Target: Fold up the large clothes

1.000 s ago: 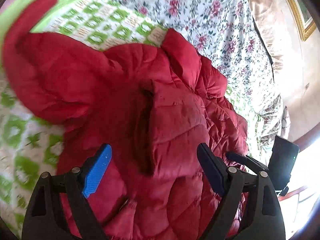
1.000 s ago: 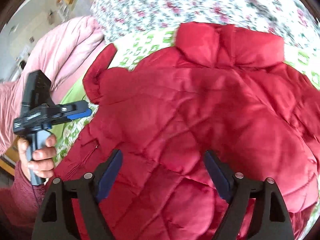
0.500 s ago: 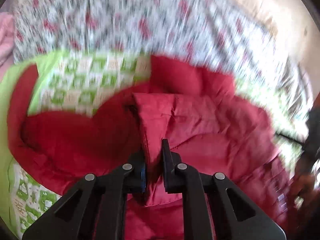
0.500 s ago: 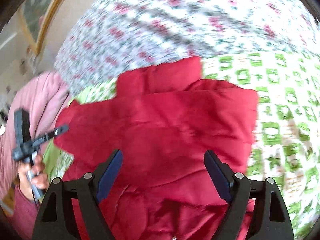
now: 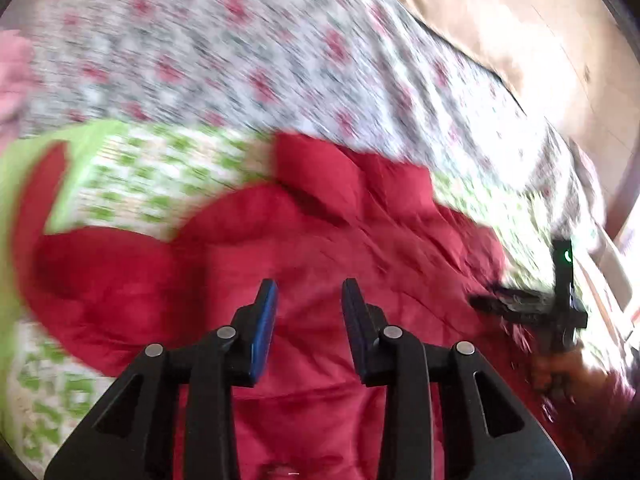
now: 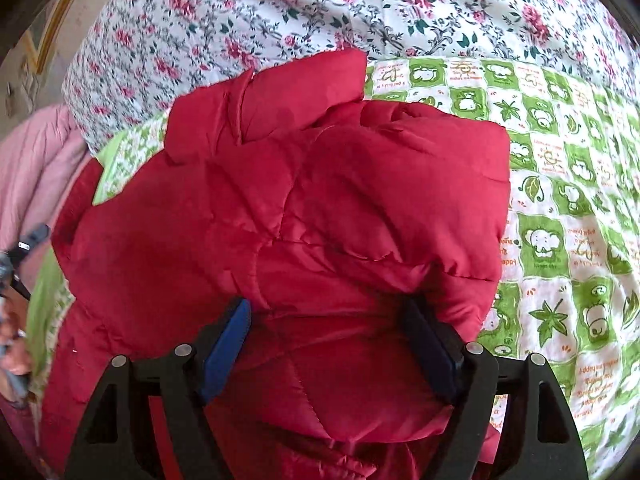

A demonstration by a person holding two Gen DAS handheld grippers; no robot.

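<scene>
A red quilted puffer jacket [image 6: 304, 216] lies on the bed, its collar [image 6: 280, 96] toward the far side and one side folded over the body. It also shows, blurred, in the left wrist view [image 5: 328, 240], with a sleeve [image 5: 36, 216] stretched out to the left. My left gripper [image 5: 308, 292] is open over the middle of the jacket, nothing between its pads. My right gripper [image 6: 326, 312] is open wide, its fingers set on either side of a puffy fold of the jacket without closing on it.
The jacket rests on a green and white patterned cloth [image 6: 560, 208] over a floral bedsheet [image 6: 320, 12]. A pink quilt [image 6: 32, 168] lies at the left. The right gripper's body [image 5: 560, 300] shows at the right of the left wrist view.
My left gripper was shut on a fold of the jacket half a second ago and has now opened and let it go. The right gripper has moved closer, down onto the jacket.
</scene>
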